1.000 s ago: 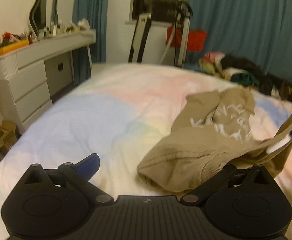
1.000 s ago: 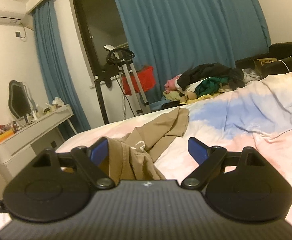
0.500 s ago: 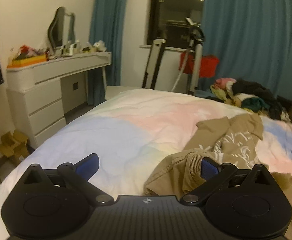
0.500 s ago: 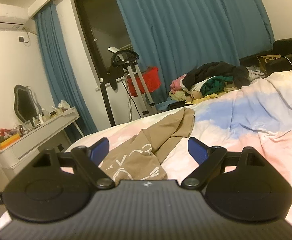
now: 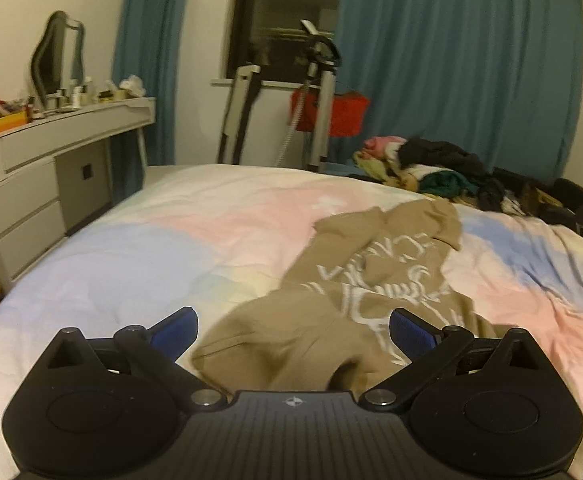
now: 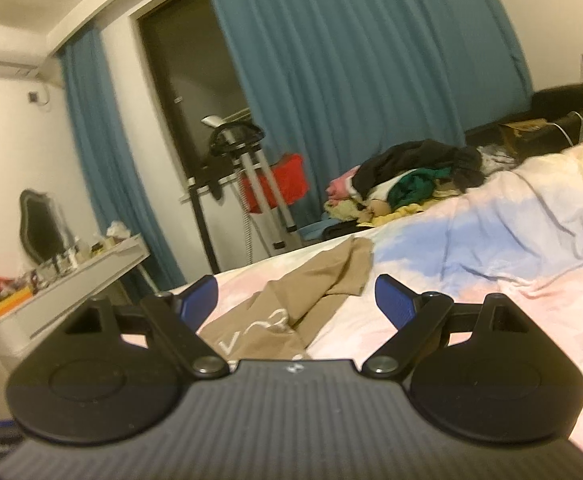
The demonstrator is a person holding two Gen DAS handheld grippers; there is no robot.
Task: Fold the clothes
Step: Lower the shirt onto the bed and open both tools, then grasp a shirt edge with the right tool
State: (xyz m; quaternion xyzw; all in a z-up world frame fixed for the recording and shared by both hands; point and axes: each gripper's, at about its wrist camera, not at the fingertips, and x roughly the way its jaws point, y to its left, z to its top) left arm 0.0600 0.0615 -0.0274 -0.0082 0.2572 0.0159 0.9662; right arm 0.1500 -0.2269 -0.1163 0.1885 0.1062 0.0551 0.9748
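A tan sweatshirt [image 5: 355, 288] with white lettering lies spread on the pastel bedspread [image 5: 139, 264], its hem nearest me and a sleeve folded at the far end. My left gripper [image 5: 293, 330] hovers open just over the near hem, nothing between its blue pads. In the right wrist view the same tan sweatshirt [image 6: 291, 308] stretches away from my right gripper [image 6: 295, 300], which is open and empty above the garment's near part. The near edge of the cloth is hidden behind both gripper bodies.
A heap of mixed clothes [image 5: 431, 168] sits at the far side of the bed. A white dresser [image 5: 31, 176] with a mirror and clutter stands at the left. An exercise machine [image 5: 315, 100] and red item stand by the dark window, with blue curtains behind.
The sweatshirt dropped from a lifted, bunched state to lying flatter on the bed. Both grippers pulled back and tilted up; the left one no longer touches the hem.
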